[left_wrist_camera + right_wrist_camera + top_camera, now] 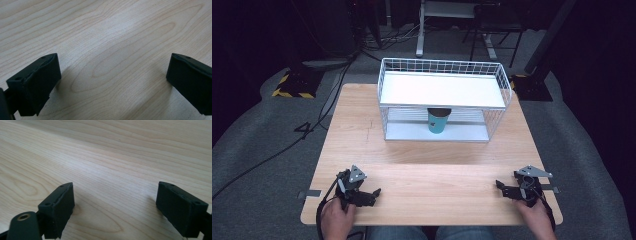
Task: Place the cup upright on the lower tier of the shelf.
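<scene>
A teal paper cup [438, 121] with a dark rim stands upright on the lower shelf of a white wire rack [444, 100], its long axis vertical and its mouth up under the solid white upper shelf. The rack sits at the far middle of the tabletop [412, 150], a pale wood board with flowing grain and rounded corners. Near the front left corner a hand holds the left gripper [113, 75], its black blocky jaws wide apart over bare wood. Near the front right corner the right gripper [115, 200] rests likewise, jaws spread. Grey carpet, trailing cables and dark stands surround the table.
</scene>
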Demonstrator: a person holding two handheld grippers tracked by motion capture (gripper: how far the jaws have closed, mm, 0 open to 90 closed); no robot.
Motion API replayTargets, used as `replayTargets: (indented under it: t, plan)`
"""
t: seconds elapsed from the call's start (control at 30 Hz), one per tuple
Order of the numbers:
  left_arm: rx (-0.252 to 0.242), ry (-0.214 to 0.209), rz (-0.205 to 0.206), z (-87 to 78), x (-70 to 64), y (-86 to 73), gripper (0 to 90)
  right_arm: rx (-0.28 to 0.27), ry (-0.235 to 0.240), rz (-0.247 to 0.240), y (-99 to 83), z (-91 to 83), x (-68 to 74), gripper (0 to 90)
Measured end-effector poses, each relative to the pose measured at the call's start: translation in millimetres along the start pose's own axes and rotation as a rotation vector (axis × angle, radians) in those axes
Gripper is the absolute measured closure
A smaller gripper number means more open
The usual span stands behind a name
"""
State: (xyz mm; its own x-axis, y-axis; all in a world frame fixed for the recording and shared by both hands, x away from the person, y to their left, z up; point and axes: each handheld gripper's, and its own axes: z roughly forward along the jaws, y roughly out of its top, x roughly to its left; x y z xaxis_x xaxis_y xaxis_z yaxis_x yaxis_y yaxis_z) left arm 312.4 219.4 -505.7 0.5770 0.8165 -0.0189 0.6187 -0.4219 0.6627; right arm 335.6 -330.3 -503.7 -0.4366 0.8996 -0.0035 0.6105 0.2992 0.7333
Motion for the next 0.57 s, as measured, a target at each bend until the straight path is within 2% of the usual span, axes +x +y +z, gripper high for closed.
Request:
replayTargets:
  t: [0.13, 0.47, 0.57]
  plan:
    - [0.0, -0.001, 0.001, 0.1, 0.1, 0.1, 0.0, -0.007, 0.004, -0.025, -1.7, -0.9, 0.0, 14.8]
    - [0.0, -0.013, 0.011, -0.2, 1.3, -0.2, 0.0, -0.002, 0.014, -0.018, -1.9, -0.8, -0.9, 13.7]
    - [0.001, -0.025, 0.035, -1.2, 3.5, -1.0, 0.0, -0.002, 0.014, -0.018, -1.9, -0.8, -0.9, 13.7]
